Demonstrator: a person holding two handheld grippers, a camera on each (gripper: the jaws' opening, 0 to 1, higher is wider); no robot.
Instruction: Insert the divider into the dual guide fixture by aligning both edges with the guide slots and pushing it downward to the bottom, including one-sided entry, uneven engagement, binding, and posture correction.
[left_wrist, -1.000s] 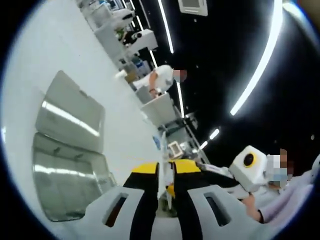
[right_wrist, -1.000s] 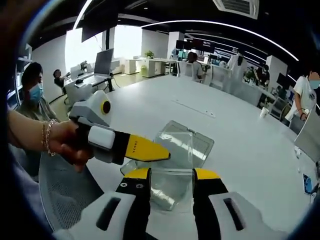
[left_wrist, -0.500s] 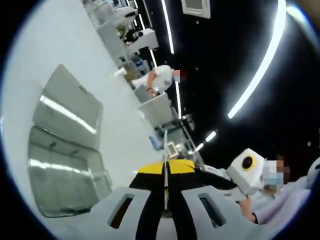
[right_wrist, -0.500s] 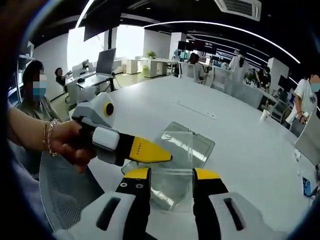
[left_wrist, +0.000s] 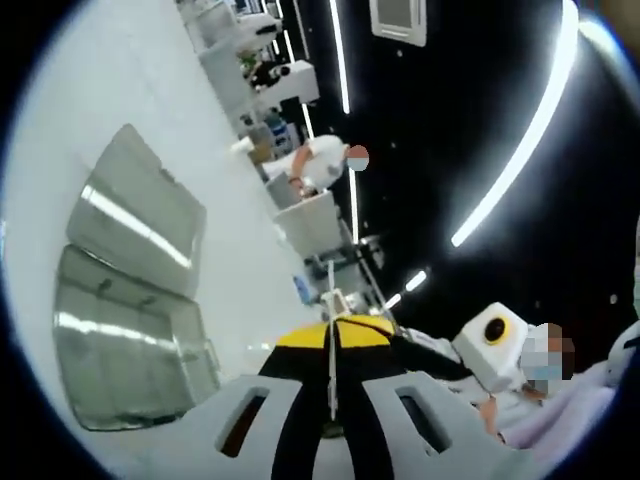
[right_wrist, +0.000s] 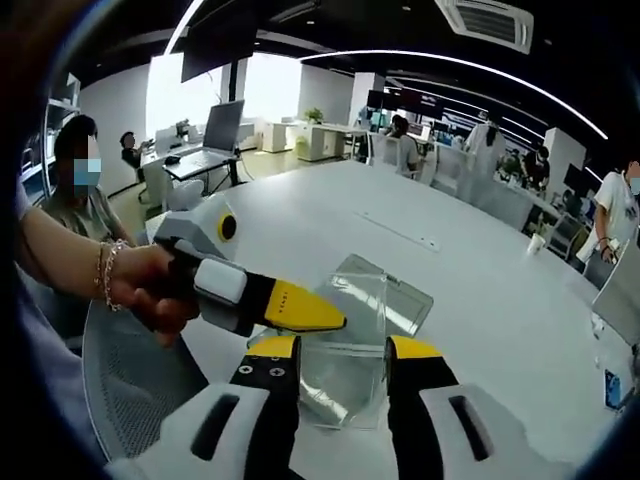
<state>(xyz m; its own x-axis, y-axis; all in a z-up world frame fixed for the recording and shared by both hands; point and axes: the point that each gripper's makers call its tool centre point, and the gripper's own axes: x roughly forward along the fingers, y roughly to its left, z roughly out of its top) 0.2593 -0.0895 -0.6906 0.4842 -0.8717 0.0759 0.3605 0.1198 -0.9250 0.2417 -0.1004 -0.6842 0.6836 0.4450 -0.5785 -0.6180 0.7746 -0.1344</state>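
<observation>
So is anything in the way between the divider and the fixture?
Nothing visible does. The left gripper holds the divider by one edge, and the clear fixture lies on the table just beyond it, with no object showing between them.

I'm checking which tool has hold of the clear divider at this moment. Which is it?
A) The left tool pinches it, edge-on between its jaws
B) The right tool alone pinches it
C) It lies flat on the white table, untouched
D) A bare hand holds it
A: in the left gripper view the divider stands edge-on, clamped in the left tool; the right tool is open.
</observation>
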